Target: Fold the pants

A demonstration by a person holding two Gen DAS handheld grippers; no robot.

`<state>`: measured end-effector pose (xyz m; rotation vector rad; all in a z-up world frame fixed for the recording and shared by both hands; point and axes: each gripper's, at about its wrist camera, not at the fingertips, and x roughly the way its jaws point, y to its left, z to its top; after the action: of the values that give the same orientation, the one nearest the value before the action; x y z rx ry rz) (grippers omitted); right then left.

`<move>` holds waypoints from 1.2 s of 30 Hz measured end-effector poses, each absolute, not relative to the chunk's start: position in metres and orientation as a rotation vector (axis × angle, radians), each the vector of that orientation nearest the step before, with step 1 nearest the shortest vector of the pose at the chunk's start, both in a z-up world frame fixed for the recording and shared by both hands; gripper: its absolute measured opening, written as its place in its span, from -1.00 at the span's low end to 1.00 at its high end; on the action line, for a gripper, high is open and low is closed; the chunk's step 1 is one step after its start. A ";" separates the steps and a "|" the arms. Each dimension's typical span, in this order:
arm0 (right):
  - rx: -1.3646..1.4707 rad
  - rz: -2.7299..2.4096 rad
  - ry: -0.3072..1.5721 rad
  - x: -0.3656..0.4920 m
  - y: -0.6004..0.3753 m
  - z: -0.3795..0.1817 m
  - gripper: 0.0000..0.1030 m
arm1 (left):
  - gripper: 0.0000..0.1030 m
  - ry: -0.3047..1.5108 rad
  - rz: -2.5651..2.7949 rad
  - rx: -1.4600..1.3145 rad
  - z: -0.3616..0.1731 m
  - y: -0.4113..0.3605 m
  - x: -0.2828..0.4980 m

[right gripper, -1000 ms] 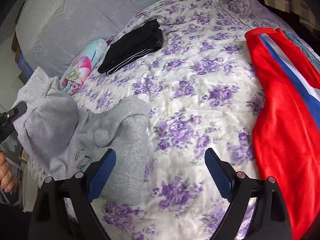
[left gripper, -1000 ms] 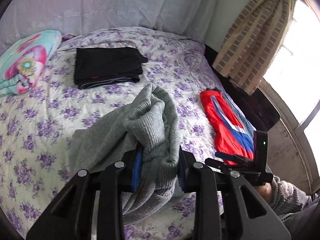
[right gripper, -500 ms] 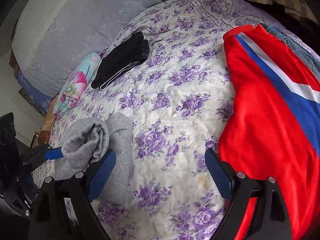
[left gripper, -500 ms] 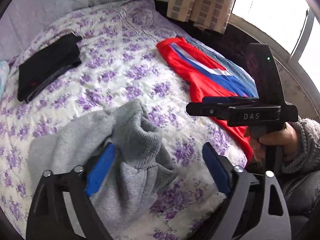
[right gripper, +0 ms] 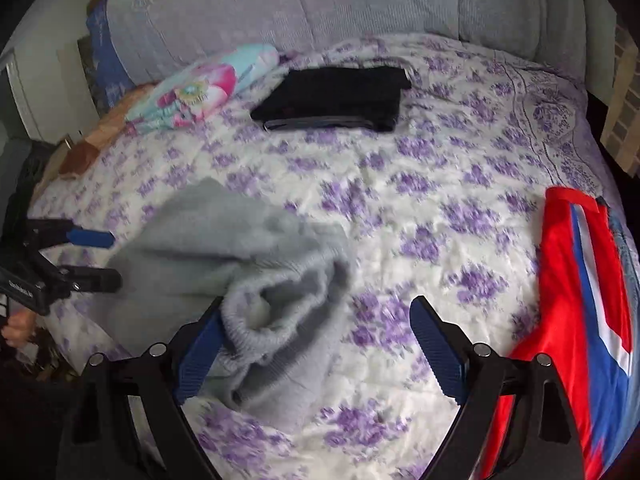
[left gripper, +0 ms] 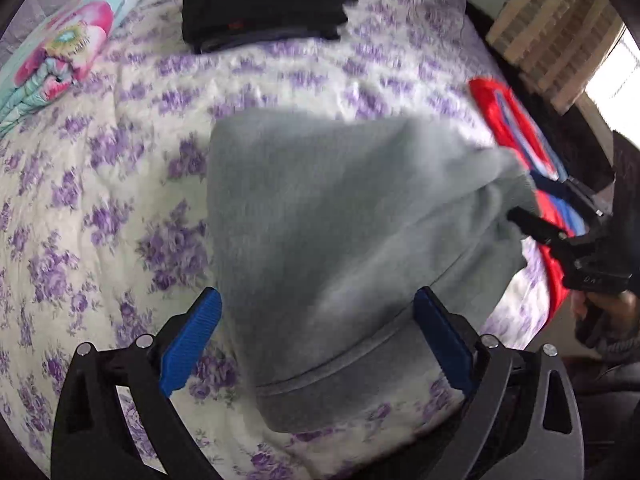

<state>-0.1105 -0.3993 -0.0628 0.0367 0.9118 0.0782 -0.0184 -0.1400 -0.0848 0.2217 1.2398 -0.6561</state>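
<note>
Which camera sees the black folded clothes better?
The right wrist view. There the black clothes lie whole near the middle of the top, with the stacked edges showing. The left wrist view has the same pile up near its top edge, squashed flatter and more blurred.

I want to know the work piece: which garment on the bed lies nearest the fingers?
The grey pants, unlike the black garment far back and the red one aside.
</note>
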 end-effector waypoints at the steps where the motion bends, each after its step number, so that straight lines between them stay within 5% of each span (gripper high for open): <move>1: 0.058 0.074 0.965 -0.115 -0.406 -0.081 0.85 | 0.92 1.300 -0.668 0.241 -0.105 -0.141 -0.021; 4: 0.258 0.108 1.033 -0.127 -0.427 -0.112 0.87 | 0.92 1.386 -0.690 0.156 -0.135 -0.134 -0.021; 12: 0.686 0.293 0.875 -0.112 -0.452 -0.081 0.80 | 0.92 1.369 -0.709 0.162 -0.131 -0.129 -0.017; 15: 0.849 0.324 0.897 -0.092 -0.459 -0.104 0.13 | 0.92 1.369 -0.712 0.160 -0.131 -0.128 -0.017; 22: 0.700 0.432 0.931 -0.072 -0.430 -0.084 -0.39 | 0.92 1.304 -0.686 0.170 -0.116 -0.129 -0.017; 28: 0.565 0.422 0.928 -0.032 -0.442 -0.067 -0.40 | 0.91 1.252 -0.678 0.225 -0.103 -0.147 -0.017; 30: 0.641 0.352 1.036 -0.025 -0.459 -0.112 -0.17 | 0.92 1.294 -0.692 0.209 -0.111 -0.153 -0.013; 32: 0.731 0.293 1.056 -0.035 -0.475 -0.138 0.40 | 0.92 1.300 -0.692 0.192 -0.111 -0.152 -0.012; 36: 0.668 0.247 0.970 -0.056 -0.481 -0.113 0.45 | 0.90 1.228 -0.628 0.199 -0.085 -0.139 -0.012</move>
<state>-0.0564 -0.4808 -0.1125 0.6681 0.9696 0.2468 -0.0122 -0.1391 -0.0853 0.1993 1.2280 -0.6280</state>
